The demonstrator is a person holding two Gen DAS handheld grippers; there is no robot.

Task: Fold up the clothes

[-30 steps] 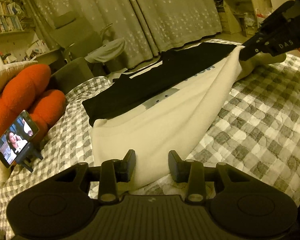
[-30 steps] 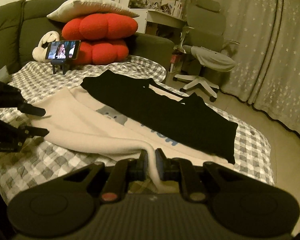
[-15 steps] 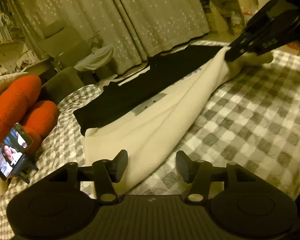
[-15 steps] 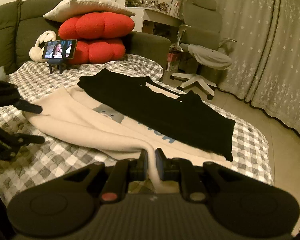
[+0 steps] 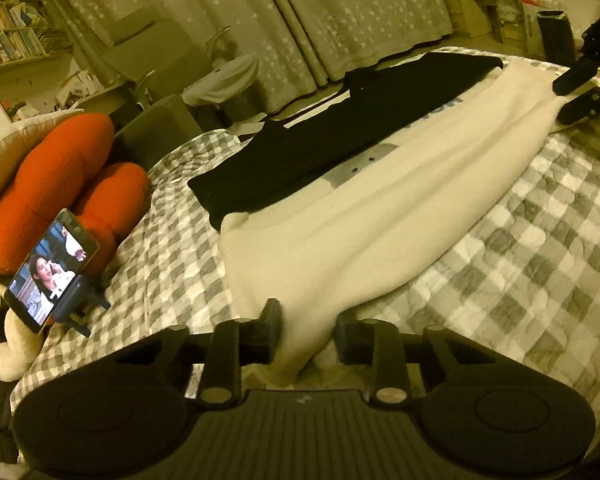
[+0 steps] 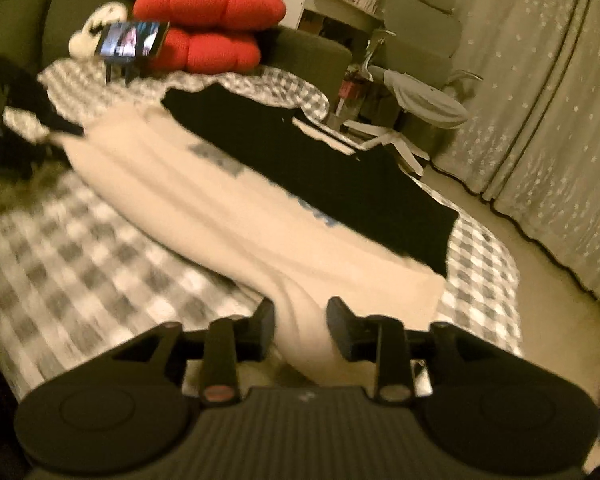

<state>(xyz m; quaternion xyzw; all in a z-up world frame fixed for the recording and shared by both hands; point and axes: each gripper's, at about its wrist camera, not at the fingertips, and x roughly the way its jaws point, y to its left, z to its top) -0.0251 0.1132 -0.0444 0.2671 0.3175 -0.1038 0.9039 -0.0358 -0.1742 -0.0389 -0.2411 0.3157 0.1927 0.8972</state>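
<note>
- Lying across checked quilt (image 5: 540,216): cream garment (image 5: 380,216), one long edge folded over itself, grey-and-blue print partly visible.
- Spread flat along the cream garment's far side, overlapping it: black garment (image 5: 340,136) (separate piece, not being handled).
- Straddling one end of the cream garment: left gripper (image 5: 307,332), jaws parted wide, cloth sitting loose between the fingers (image 5: 269,330), not pinched.
- Straddling the opposite end: right gripper (image 6: 300,328), jaws likewise spread apart, cream fabric bunched in the gap (right wrist view blurred, so contact with the pads hard to tell).
- Showing at the upper right of the left wrist view, at the garment's far end: right gripper's dark fingers, visibly apart.
- Propped on a small stand at the quilt's edge: phone (image 5: 50,268), screen lit.
- Stacked behind the phone: red cushions (image 5: 60,184), pale pillow on top.
- Standing off the quilt near star-patterned curtains (image 5: 340,12): office chair (image 6: 416,92) (cloth draped over the seat).
</note>
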